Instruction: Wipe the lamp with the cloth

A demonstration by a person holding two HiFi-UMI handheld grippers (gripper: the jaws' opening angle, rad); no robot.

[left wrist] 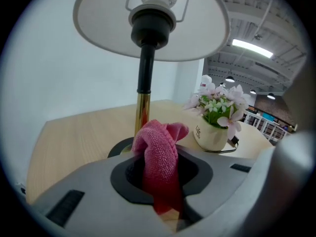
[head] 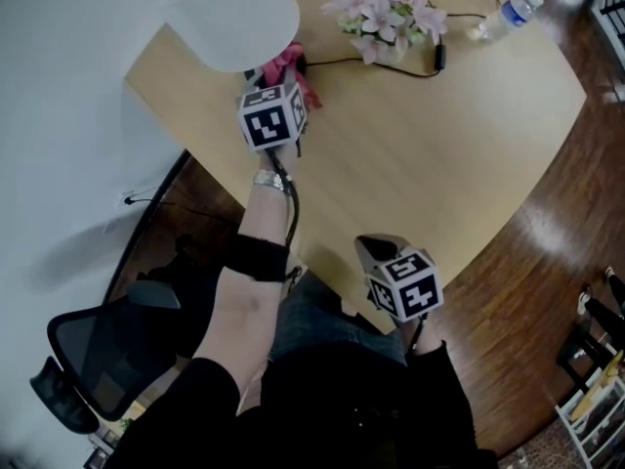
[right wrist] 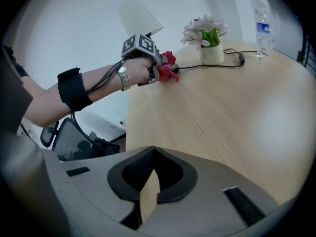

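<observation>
**lamp wipe: cloth at the foot of the stem**

left gripper (left wrist: 159,181): fingers clenched on the pink cloth (left wrist: 159,142). its bunched end sits just beside the lamp (left wrist: 143,102) stem, above the dark base; contact cannot be told. the lamp stands upper left in the head view. judged: wiping is at the low stem, shade likely still to do. right gripper (right wrist: 148,194): fingers closed, empty, over the desk (right wrist: 222,112) edge. nearby: flower pot (left wrist: 213,132), black cable (head: 371,64), water bottle (head: 508,13); none blocks the lamp.

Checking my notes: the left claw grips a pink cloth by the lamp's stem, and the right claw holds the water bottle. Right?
Not quite. The right claw holds nothing: the right gripper view shows it shut and empty, with the water bottle standing far across the table. The rest stands.
</observation>
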